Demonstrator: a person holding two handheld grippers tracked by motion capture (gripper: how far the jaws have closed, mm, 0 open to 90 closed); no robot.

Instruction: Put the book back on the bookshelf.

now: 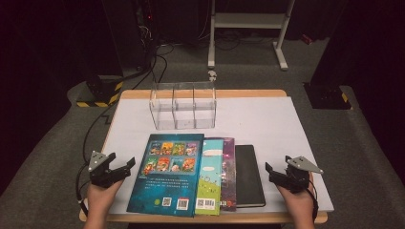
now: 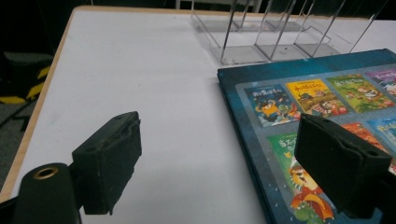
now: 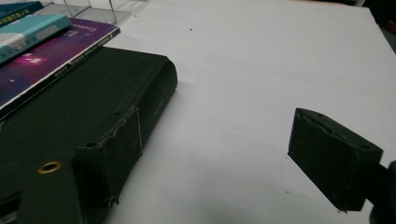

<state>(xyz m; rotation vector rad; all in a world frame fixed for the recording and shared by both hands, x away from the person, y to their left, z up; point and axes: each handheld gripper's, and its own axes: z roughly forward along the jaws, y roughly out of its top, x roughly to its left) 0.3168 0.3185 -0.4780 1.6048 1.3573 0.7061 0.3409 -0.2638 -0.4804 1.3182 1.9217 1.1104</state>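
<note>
Four overlapping books (image 1: 198,176) flat on table's near edge: blue, green, purple, black.

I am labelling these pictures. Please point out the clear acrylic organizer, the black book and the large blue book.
clear acrylic organizer (image 1: 184,110): high view, on its front wall.
black book (image 1: 249,174): high view, on the middle of its cover.
large blue book (image 1: 165,183): high view, on the lower part of its cover.

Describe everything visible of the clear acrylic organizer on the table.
The clear acrylic organizer stands upright at the far middle of the white table, just beyond the big blue book. It looks like transparent plastic: thin upright dividers on a clear base form three compartments, all empty. Whether the book's edge touches it is unclear.
</note>
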